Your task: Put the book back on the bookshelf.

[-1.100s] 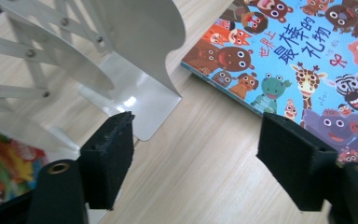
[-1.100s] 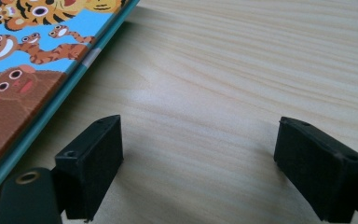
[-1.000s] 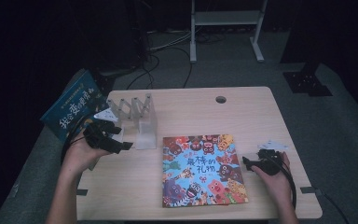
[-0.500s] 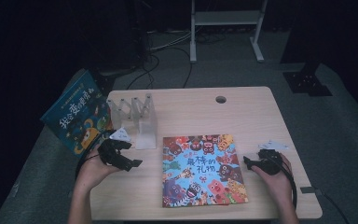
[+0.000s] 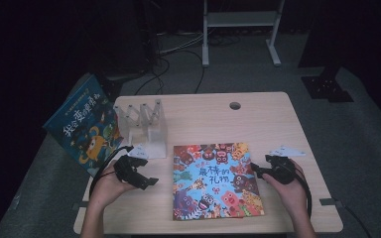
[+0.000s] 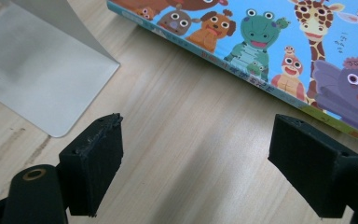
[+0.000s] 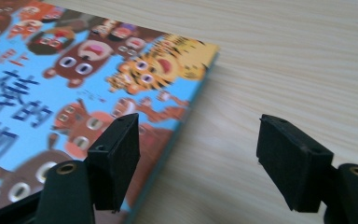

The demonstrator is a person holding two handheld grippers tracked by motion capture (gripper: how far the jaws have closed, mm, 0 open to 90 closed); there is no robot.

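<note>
A: Where is the picture book [image 5: 216,181]?
B: Flat on the counter [image 5: 278,119], near the middle. The right gripper [image 7: 196,154] has been closing, astride its right edge, not gripping. The left gripper [image 6: 196,163] is released, empty.
A: Advice?
B: Slide one jaw under the edge first.

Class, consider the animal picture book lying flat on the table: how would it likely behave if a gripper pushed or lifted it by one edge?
The picture book looks thin and glossy, so it would probably slide easily on the smooth wooden table. Lifted by one edge, it might sag somewhat.
</note>
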